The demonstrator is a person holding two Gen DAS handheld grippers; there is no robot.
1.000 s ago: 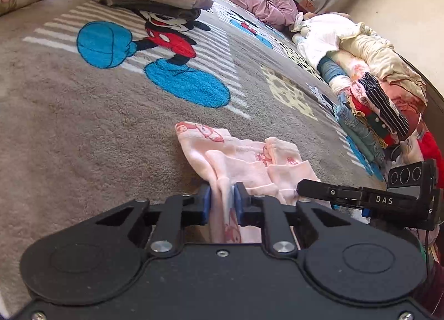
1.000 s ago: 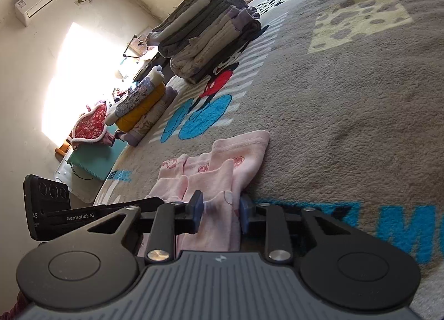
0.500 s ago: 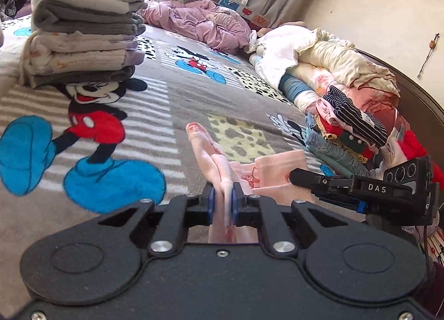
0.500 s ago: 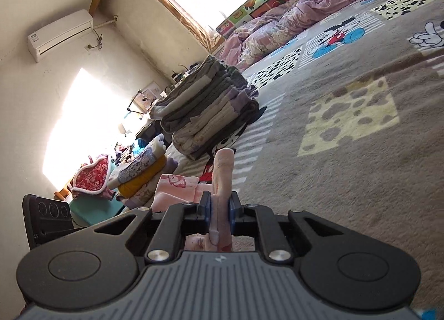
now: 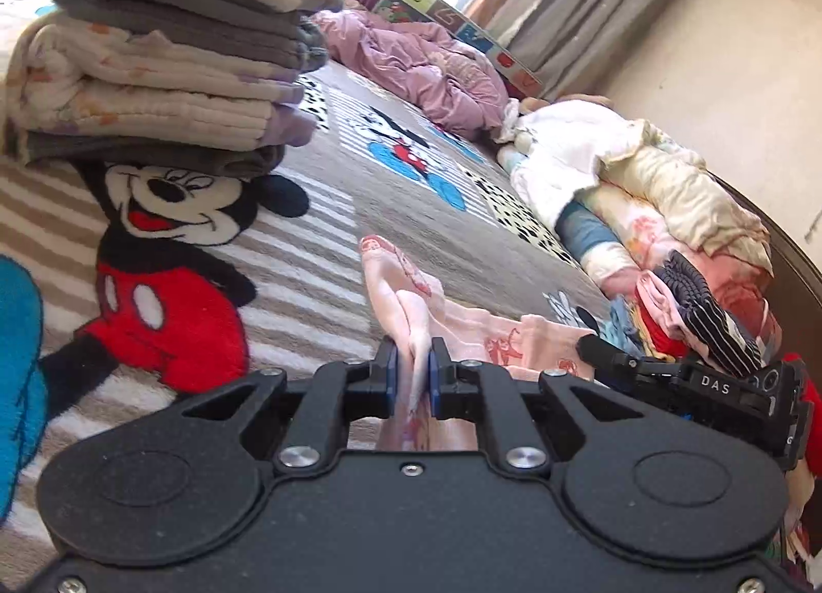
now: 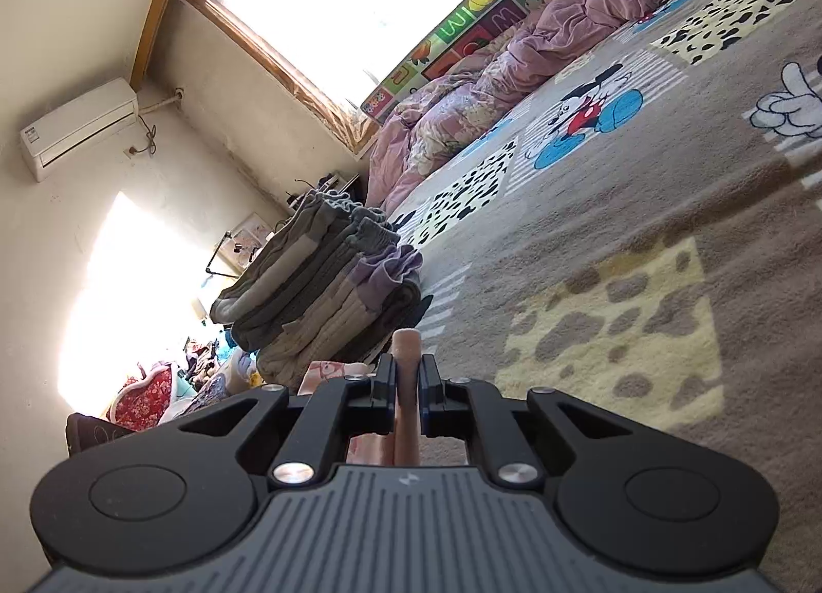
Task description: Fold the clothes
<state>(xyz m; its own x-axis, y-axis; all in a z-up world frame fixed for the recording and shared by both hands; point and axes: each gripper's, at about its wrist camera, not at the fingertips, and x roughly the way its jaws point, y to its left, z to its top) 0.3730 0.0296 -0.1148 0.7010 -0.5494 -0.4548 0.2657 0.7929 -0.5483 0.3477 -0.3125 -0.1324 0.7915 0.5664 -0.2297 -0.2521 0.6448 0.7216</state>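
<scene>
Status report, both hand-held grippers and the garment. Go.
Left hand-held gripper shut on pink garment. Right hand-held gripper shut on it too. Folded stack close ahead-left.

Pale pink printed garment — grey-brown cartoon-mouse blanket — grey, cream stack

Both fisheye views sit low over the grey cartoon-print fleece blanket, each looking forward along its own fingers. The left wrist view faces the tall stack of folded grey and cream clothes at close range; the right sees that stack farther off
</scene>
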